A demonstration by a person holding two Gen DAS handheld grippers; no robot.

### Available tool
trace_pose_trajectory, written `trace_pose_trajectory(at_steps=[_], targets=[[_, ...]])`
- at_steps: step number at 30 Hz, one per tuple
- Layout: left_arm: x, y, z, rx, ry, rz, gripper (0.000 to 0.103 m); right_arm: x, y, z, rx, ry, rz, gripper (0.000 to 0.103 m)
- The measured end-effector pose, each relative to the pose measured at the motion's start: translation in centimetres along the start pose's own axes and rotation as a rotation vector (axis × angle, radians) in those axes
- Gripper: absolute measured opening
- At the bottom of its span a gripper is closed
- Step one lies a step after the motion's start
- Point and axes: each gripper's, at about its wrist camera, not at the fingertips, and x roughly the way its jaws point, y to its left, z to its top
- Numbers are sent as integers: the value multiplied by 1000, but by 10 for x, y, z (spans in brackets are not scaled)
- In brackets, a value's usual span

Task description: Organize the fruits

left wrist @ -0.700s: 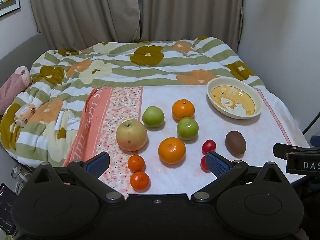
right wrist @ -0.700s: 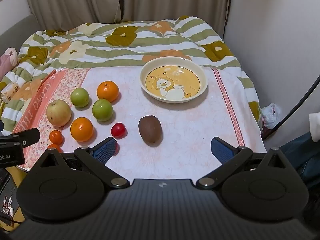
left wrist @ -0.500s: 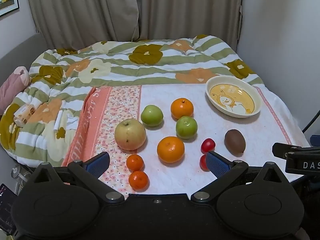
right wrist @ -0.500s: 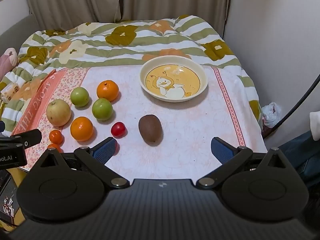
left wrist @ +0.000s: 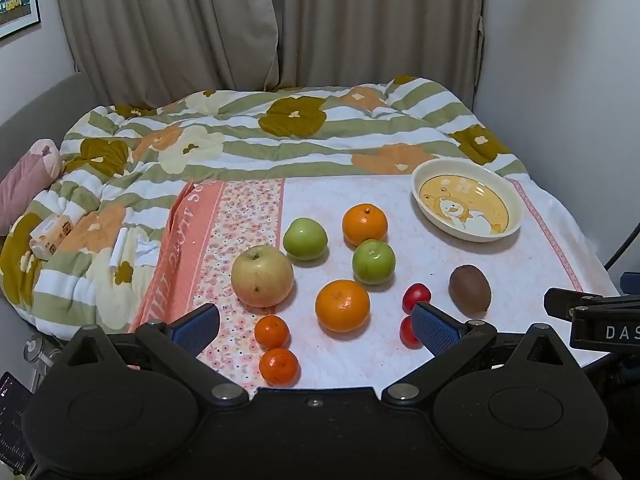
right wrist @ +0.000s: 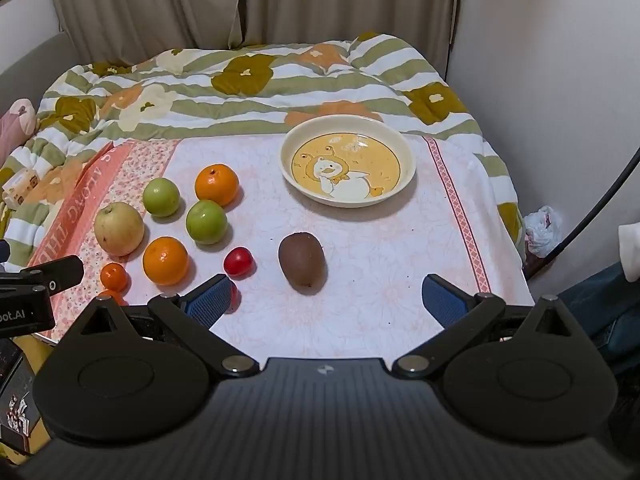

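Only the left wrist view shows both small mandarins (left wrist: pixel 278 366) whole.

Left wrist view: above the bed's near edge, facing the curtains, left of the spread.
Right wrist view: same height, further right, nearer the bowl (right wrist: pixel 347 160).
Shared: all the fruit, the bowl (left wrist: pixel 467 206).
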Motion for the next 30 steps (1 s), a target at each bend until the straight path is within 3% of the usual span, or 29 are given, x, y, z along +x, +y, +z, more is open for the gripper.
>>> trace_pose_trajectory(at_steps=[30], targets=[[-11, -4, -2, 6, -18, -1, 103, -12, -7, -2, 14, -12, 0, 103]])
